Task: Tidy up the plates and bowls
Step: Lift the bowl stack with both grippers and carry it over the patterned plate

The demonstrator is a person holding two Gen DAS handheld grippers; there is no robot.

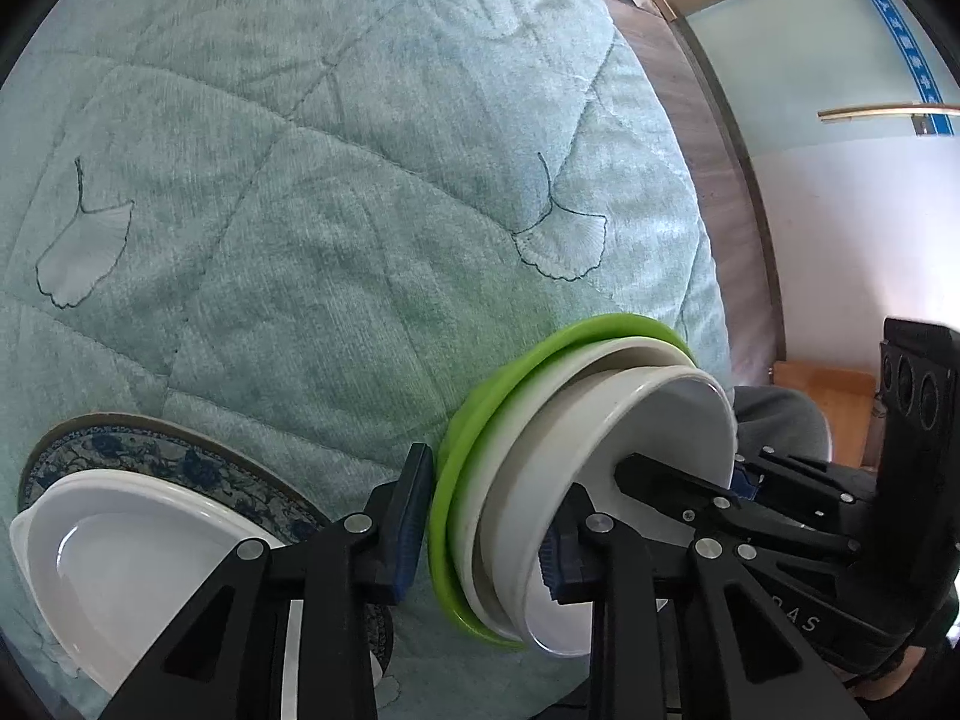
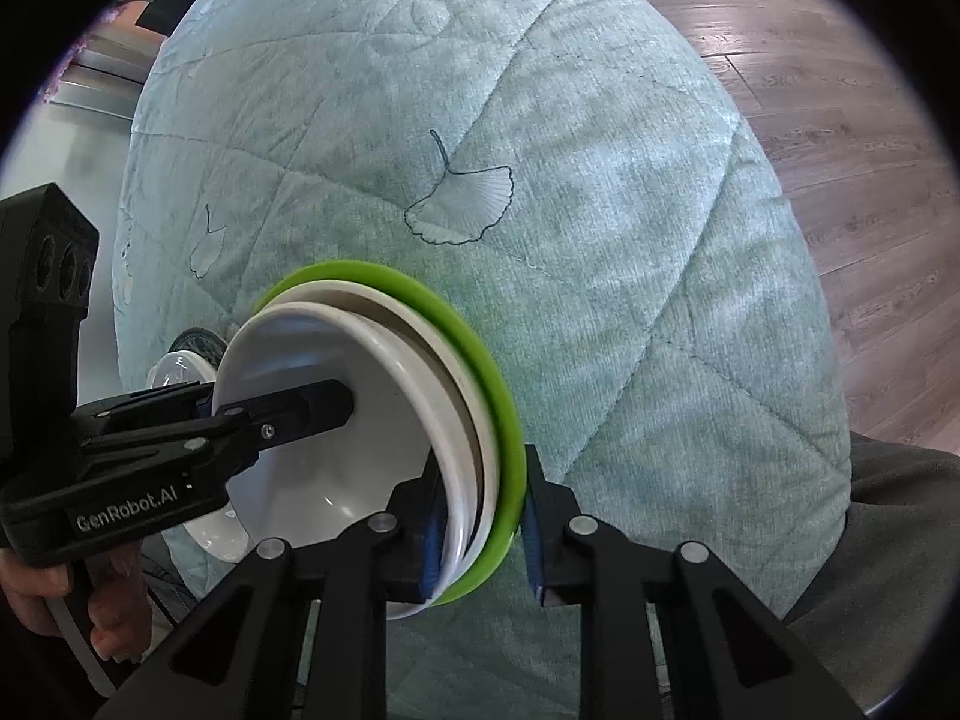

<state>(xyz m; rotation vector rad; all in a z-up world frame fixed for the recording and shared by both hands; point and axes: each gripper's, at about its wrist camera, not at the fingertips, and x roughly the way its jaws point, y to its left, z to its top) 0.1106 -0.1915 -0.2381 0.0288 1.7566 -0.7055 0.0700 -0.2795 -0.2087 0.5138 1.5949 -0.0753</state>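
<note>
A stack of a green plate, a white plate and a white bowl on top lies on the teal quilt. My left gripper clamps one side of the stack's rim, one pad under the green plate and the other inside the bowl. On the opposite side my right gripper clamps the rim of the green plate and the white bowl the same way. Each view also shows the other gripper: the right gripper and the left gripper. Whether the stack is off the quilt is unclear.
A blue patterned plate carrying a white oval dish lies on the quilt to the left of the stack. Wooden floor borders the quilt's edge. A hand holds the left gripper's handle, and a grey trouser leg is near.
</note>
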